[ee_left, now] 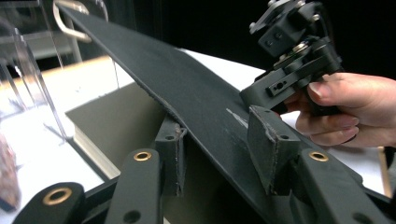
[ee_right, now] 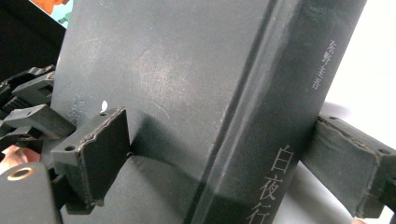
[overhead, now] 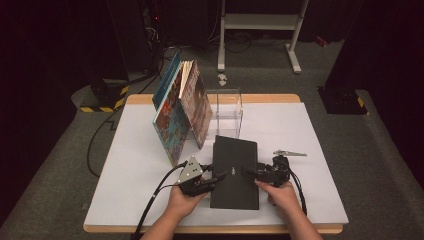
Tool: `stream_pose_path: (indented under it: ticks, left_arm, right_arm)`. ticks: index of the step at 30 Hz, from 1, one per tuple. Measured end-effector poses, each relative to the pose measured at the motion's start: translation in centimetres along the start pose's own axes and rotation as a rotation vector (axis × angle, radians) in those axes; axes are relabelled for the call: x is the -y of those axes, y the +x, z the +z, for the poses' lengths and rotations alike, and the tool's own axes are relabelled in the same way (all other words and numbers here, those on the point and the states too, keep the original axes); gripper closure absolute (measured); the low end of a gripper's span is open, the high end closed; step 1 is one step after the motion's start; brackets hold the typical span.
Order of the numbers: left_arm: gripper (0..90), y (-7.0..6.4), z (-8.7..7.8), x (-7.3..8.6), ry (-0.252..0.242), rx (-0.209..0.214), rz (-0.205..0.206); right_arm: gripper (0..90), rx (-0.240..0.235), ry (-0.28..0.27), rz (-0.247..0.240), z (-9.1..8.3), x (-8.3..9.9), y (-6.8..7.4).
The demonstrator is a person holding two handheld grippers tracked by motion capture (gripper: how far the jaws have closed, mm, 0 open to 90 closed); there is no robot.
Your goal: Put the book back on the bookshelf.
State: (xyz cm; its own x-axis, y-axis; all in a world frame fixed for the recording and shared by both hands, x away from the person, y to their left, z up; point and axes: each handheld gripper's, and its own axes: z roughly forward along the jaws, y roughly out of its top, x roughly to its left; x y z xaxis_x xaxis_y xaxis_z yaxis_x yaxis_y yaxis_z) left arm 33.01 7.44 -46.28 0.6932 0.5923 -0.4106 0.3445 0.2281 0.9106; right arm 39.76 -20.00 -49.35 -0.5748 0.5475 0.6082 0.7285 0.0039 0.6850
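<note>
Two tongs work one black book (overhead: 235,172), which lies near the front middle of the white worktop (overhead: 130,175). Left tongs (overhead: 221,176) are clamped on its lifted front cover, one pad above, one below. Right tongs (overhead: 248,172) straddle the spine side, pads against cover and spine. Just behind stands a clear acrylic holder (overhead: 229,111); leaning picture books (overhead: 181,112) crowd its left. A metal clip (overhead: 290,153) lies to the right, apart.
</note>
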Motion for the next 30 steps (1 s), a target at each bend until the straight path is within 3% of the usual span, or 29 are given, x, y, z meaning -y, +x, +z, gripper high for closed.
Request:
stream_pose_path:
  ticks: [5,13,22,30]
  left_arm:
    - [58.8,-0.2,0.1,-0.3,0.030,-0.038,-0.076]
    - [58.9,-0.6,0.2,-0.5,0.049,-0.078,-0.143]
    - [59.6,-1.3,0.1,-0.7,0.016,-0.098,-0.150]
    - [60.3,-1.3,0.2,-1.2,-0.004,-0.103,-0.185]
  right_arm:
    - [12.0,0.036,-0.018,-0.048,-0.6,0.1,0.9]
    - [17.9,0.095,-0.064,-0.139,-1.8,0.4,2.6]
    - [23.9,0.110,-0.129,-0.181,-2.9,0.3,3.5]
    - [27.6,0.126,-0.167,-0.212,-3.5,0.2,4.3]
